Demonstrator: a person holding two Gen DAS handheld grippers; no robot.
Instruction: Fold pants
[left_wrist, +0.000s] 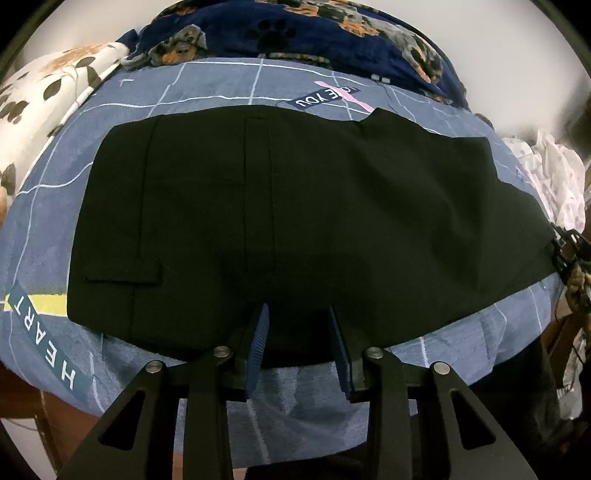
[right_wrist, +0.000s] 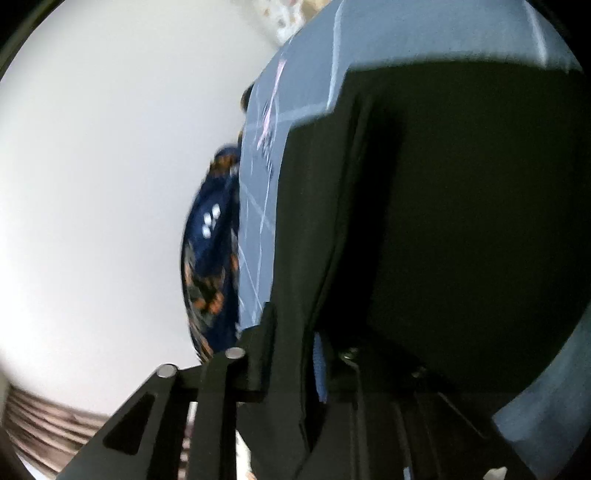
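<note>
Black pants (left_wrist: 295, 221) lie flat and folded on the blue printed bedsheet (left_wrist: 44, 236), waistband to the left, a layered fold edge at the upper right. My left gripper (left_wrist: 299, 325) is open, its blue ribbed fingers (left_wrist: 258, 339) hovering at the pants' near edge, holding nothing. My right gripper (right_wrist: 314, 354) is tilted sideways and shut on a fold of the black pants (right_wrist: 461, 221), with cloth draped over its right finger. It also shows at the pants' right edge in the left wrist view (left_wrist: 569, 251).
A navy dog-print blanket (left_wrist: 295, 33) lies behind the pants and shows in the right wrist view (right_wrist: 210, 251). A white floral pillow (left_wrist: 48, 92) is at the back left. White crumpled cloth (left_wrist: 554, 173) lies at the right. The sheet hangs over the bed's near edge (left_wrist: 295, 406).
</note>
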